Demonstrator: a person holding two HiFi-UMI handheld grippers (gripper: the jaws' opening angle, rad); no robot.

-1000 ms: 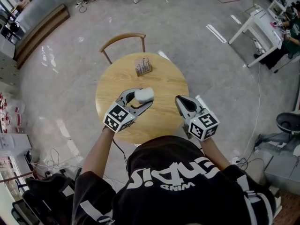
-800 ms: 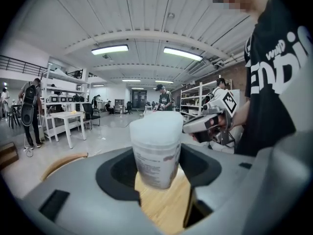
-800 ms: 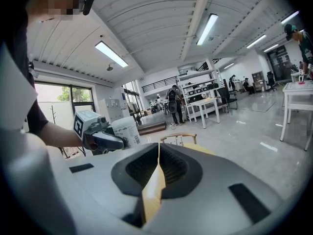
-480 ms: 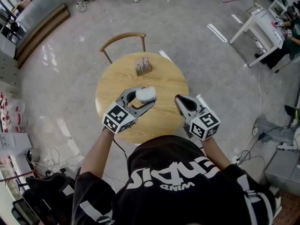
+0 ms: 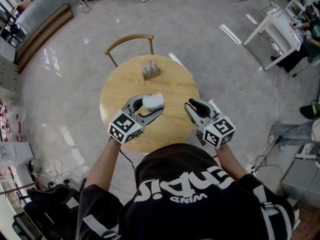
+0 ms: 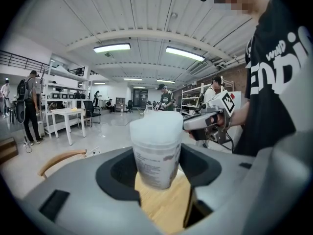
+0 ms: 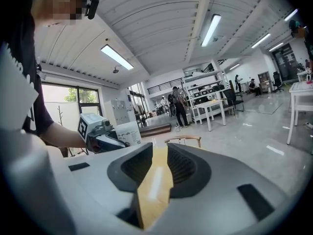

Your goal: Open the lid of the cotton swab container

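Right gripper (image 5: 192,104) jaws just opened little bit, nothing between. Left gripper (image 5: 151,104) same as before: squeezing cotton swab container (image 6: 155,155). Container at 9 o'clock from right gripper, near, not touching. Stands up, lid (image 6: 156,124) on top, shut. Right gripper is free one for lid.

Print on the cotton swab container (image 6: 155,153) is unreadably blurred. The table (image 5: 175,91) hides the seat of the chair (image 5: 129,36); what the far wooden holder (image 5: 150,70) holds is too small to tell.

Glossy grey floor (image 5: 200,29) surrounds a round wooden table (image 5: 120,89); a chair (image 5: 129,37) (curved wooden back) stands behind; strip lights (image 6: 112,47) glow overhead.
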